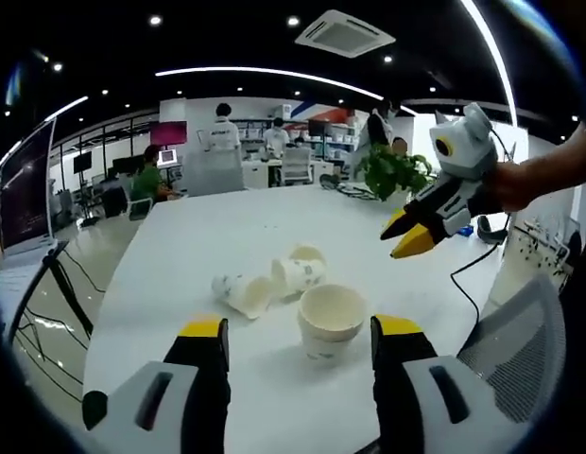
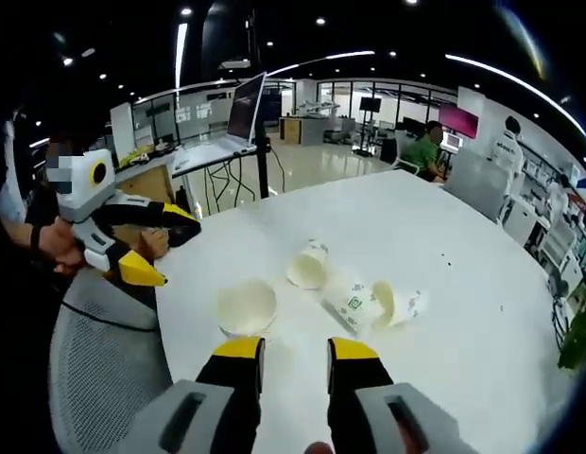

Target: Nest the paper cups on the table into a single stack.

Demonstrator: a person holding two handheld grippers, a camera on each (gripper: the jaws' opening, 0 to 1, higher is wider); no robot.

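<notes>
In the left gripper view, the left gripper hangs with its yellow-tipped jaws spread wide and nothing between them, just above an upright paper cup that stands near the table's near edge. This upright cup looks like two cups already nested, with a second rim showing below the first; its inside is bare. The right gripper in its own view has its jaws apart by a narrow gap, holding nothing, low over the white table; it also shows from outside in the left gripper view, raised above the table at the right with its jaws close together.

Beyond the upright cup lie three cups tipped on their sides, close together: one with a green printed mark too small to read, one beside it to the left, and one just behind. Their open mouths show no contents.

The table is round and white. A grey mesh chair stands at its edge, a potted plant at the far side. Around is an open office with desks, screens and seated people.
</notes>
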